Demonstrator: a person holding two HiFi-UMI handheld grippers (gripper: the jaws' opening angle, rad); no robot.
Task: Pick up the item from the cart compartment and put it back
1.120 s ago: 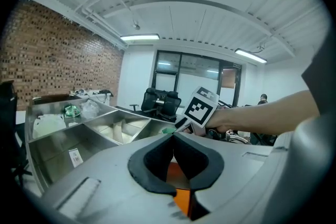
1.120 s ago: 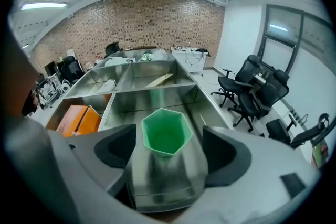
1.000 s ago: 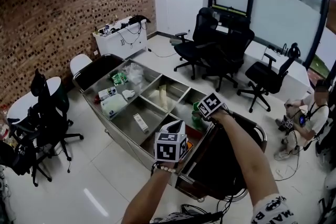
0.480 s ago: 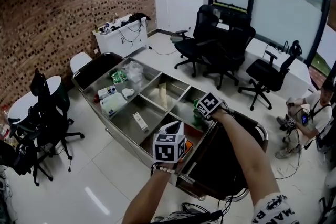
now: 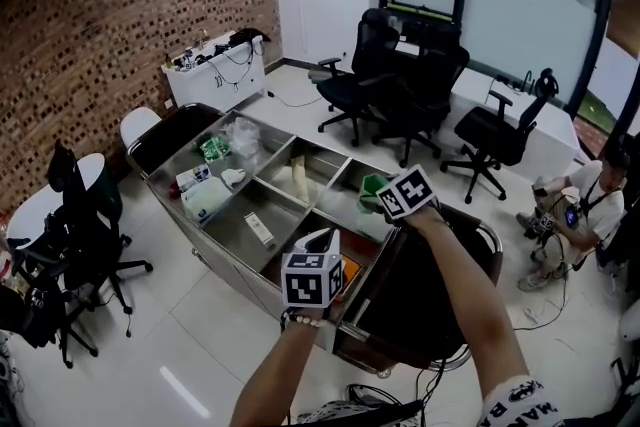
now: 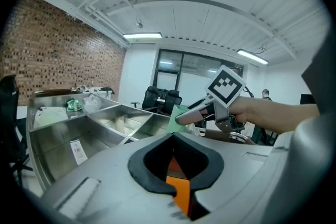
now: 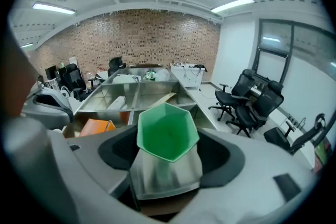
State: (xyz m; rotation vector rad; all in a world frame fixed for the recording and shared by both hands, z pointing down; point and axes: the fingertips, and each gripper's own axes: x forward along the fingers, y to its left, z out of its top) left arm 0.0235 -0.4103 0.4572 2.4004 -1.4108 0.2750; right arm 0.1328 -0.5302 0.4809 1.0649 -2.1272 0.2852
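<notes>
My right gripper (image 5: 378, 200) is shut on a green hexagon-topped, silver-bodied pouch (image 7: 167, 131) and holds it above the right end of the steel cart (image 5: 232, 243). The pouch (image 5: 370, 187) shows green just left of the gripper's marker cube. In the left gripper view the pouch (image 6: 177, 117) hangs over the cart's far compartments. My left gripper (image 5: 322, 238) hovers over the cart's near edge, jaws together on nothing. An orange packet (image 5: 348, 267) lies in the compartment beneath it.
Other compartments hold a white jug (image 5: 205, 200), a small box (image 5: 259, 228), a green packet (image 5: 213, 148) and a clear bag (image 5: 243, 137). Black office chairs (image 5: 400, 95) stand behind the cart, another (image 5: 80, 215) at left. A person (image 5: 590, 205) sits at right.
The right gripper has closed on the green pouch and risen with it out of the compartment. The left gripper has hardly moved.
</notes>
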